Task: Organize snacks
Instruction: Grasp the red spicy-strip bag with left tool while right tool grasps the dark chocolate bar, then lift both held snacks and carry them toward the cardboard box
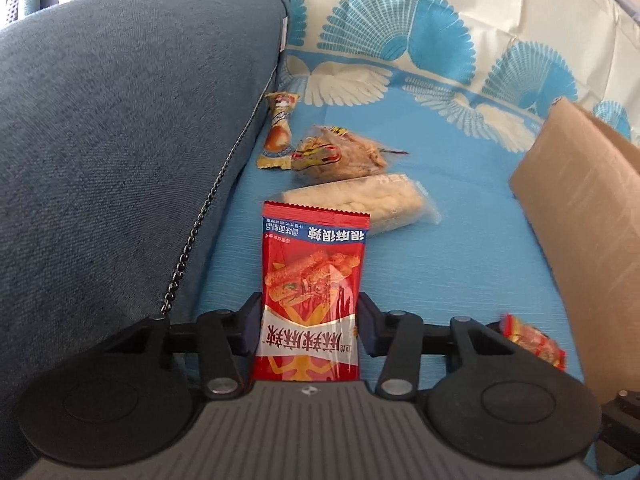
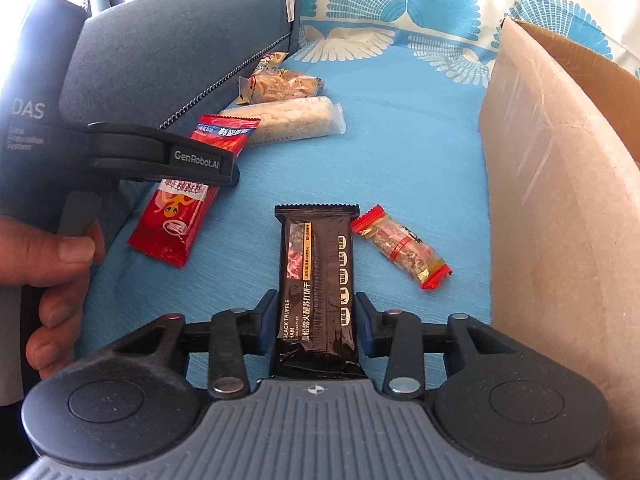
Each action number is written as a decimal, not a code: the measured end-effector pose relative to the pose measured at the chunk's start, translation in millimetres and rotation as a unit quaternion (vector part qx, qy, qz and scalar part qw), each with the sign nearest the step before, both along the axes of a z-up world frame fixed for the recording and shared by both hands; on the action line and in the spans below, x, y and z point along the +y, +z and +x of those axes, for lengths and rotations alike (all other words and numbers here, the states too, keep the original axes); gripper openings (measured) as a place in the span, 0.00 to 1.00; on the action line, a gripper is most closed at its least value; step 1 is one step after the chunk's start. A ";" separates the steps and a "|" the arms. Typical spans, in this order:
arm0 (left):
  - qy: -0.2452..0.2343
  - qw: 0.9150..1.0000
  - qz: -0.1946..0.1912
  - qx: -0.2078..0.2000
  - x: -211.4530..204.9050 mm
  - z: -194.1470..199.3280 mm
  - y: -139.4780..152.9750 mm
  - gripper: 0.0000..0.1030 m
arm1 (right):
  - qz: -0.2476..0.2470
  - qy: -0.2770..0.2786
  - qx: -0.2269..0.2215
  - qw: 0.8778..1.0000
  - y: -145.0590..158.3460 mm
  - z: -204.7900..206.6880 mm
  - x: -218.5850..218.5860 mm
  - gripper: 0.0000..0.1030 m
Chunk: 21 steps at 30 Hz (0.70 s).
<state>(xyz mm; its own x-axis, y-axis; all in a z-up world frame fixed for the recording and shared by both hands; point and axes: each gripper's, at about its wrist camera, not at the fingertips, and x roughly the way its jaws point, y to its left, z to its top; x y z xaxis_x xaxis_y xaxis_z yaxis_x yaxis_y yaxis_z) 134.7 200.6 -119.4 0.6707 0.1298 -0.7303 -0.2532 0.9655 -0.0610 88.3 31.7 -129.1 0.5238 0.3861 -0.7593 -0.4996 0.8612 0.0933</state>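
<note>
Jaws of left gripper [image 1: 310, 322] tight on red snack packet [image 1: 312, 280], right gripper's [image 2: 316, 320] on black cracker pack [image 2: 316, 280].

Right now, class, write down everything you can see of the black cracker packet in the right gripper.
The black cracker packet is a long, glossy, flat plastic wrapper with a serrated top edge, printed "BLACK TRUFFLE HAM", Chinese characters and a small food picture. It appears sealed. The right gripper holds it, jaws shut on its lower sides, its length pointing forward along the fingers, above the blue cloth. A small red-ended candy lies just to its right; whether they touch cannot be told.
</note>
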 end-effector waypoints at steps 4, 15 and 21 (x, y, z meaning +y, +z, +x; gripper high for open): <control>-0.009 1.000 -0.013 -0.012 -0.1 -9.1 7.9 0.51 | -0.001 0.005 -0.008 1.000 3.1 -3.6 -3.0 0.40; -0.014 0.993 -0.102 0.058 8.0 -28.0 13.4 0.52 | 0.003 0.021 0.010 1.000 10.8 -11.2 -11.2 0.40; -0.021 0.989 -0.108 0.100 3.1 -32.3 8.4 0.73 | 0.001 0.021 0.016 1.000 5.2 -11.1 -12.2 0.44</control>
